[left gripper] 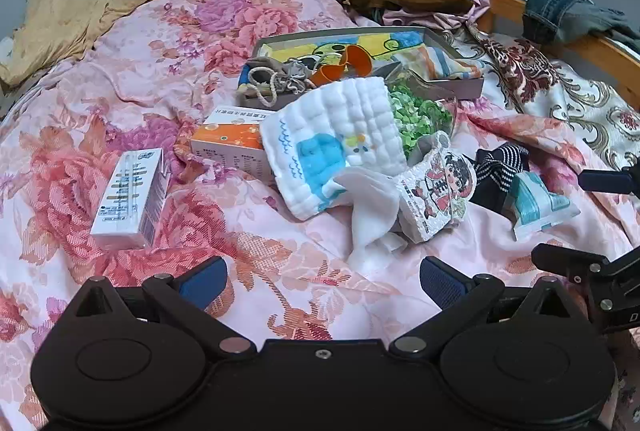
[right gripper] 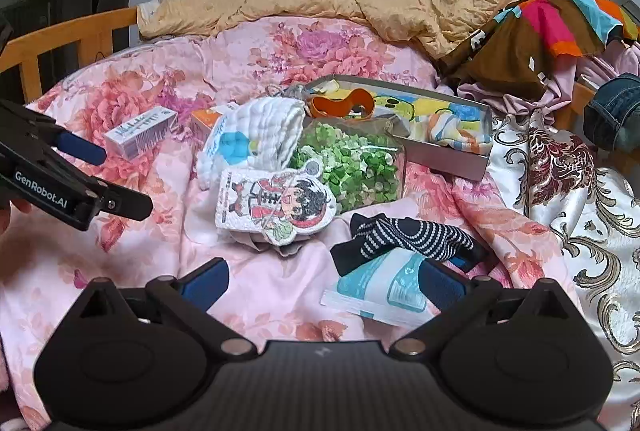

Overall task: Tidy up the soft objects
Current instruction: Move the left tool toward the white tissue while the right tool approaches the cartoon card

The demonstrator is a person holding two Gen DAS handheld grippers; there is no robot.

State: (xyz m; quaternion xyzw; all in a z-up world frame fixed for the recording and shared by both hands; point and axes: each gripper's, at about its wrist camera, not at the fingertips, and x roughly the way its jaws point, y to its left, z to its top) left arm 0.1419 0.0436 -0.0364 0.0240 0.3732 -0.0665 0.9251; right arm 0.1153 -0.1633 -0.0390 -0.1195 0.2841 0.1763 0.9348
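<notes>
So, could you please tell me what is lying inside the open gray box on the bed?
In the gray box an orange loop strap and a striped cloth lie on a yellow cartoon-printed lining. Whatever sits beneath these is covered.

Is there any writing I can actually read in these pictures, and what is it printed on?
"GenRobot.AI": white lettering on the left gripper, seen from the right wrist camera.
"D": a single white letter on the right gripper, cut off at the frame edge.
White box: printed lines, too small to read.
Orange box: print too blurred.
Cartoon-girl packet: side text unreadable.
</notes>
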